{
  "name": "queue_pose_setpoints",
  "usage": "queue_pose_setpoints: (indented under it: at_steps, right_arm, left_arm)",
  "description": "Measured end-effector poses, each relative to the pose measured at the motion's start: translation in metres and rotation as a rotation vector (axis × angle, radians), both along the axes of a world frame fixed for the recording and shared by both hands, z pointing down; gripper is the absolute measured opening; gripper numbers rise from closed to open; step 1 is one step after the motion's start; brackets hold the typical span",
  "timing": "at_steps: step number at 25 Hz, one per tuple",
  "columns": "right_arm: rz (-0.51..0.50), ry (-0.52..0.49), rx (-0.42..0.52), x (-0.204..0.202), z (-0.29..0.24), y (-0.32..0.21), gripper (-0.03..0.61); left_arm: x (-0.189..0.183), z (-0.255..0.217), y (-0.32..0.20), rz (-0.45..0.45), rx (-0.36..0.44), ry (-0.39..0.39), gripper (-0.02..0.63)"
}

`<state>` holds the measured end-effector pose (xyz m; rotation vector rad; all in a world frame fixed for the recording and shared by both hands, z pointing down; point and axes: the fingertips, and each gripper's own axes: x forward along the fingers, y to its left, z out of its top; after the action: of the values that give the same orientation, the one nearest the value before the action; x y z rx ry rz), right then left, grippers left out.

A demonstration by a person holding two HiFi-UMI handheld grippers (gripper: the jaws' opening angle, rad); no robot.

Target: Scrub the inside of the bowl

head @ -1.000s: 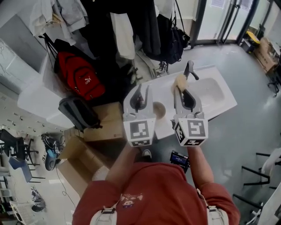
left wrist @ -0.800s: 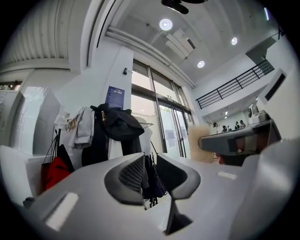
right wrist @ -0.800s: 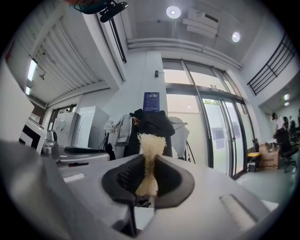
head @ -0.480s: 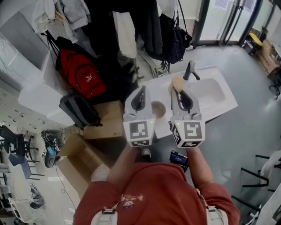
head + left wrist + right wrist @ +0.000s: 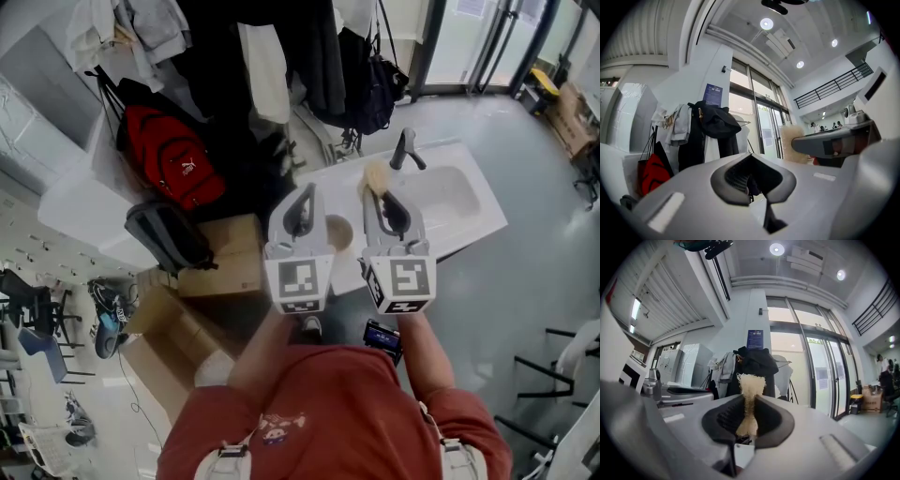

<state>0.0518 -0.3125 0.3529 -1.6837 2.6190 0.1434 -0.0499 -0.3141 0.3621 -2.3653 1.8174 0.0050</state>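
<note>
A small tan bowl (image 5: 338,233) sits on the white counter (image 5: 352,272), seen between my two grippers in the head view. My left gripper (image 5: 304,195) hangs just left of the bowl, and in the left gripper view its jaws (image 5: 750,182) are shut with nothing between them. My right gripper (image 5: 383,194) is shut on a pale fibrous scrubber (image 5: 378,175), whose tuft sticks out past the fingertips. In the right gripper view, the right gripper (image 5: 746,422) pinches the scrubber (image 5: 750,390) upright. Both grippers point roughly level, above the counter.
A dark faucet (image 5: 405,148) stands over the sink basin (image 5: 455,199) at the right. Left of the counter are a red backpack (image 5: 173,159), a grey bag (image 5: 169,239) and cardboard boxes (image 5: 230,261). Coats (image 5: 300,56) hang behind.
The left gripper's jaws, spread a second ago, have closed. Both grippers have stayed almost in place, with the scrubber still held in the right one.
</note>
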Motion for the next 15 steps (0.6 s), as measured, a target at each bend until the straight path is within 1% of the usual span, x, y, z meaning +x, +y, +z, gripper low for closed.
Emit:
queue_pose_setpoints:
  at_steps: [9, 15]
  right_arm:
    - [0.001, 0.011, 0.001, 0.0004, 0.0009, -0.0023, 0.051]
    - [0.004, 0.009, -0.005, 0.0038, -0.0003, -0.0033, 0.051]
  left_arm:
    - [0.0006, 0.0060, -0.0021, 0.001, -0.012, -0.002, 0.006]
    - [0.0020, 0.0008, -0.0022, 0.003, -0.002, 0.000, 0.006]
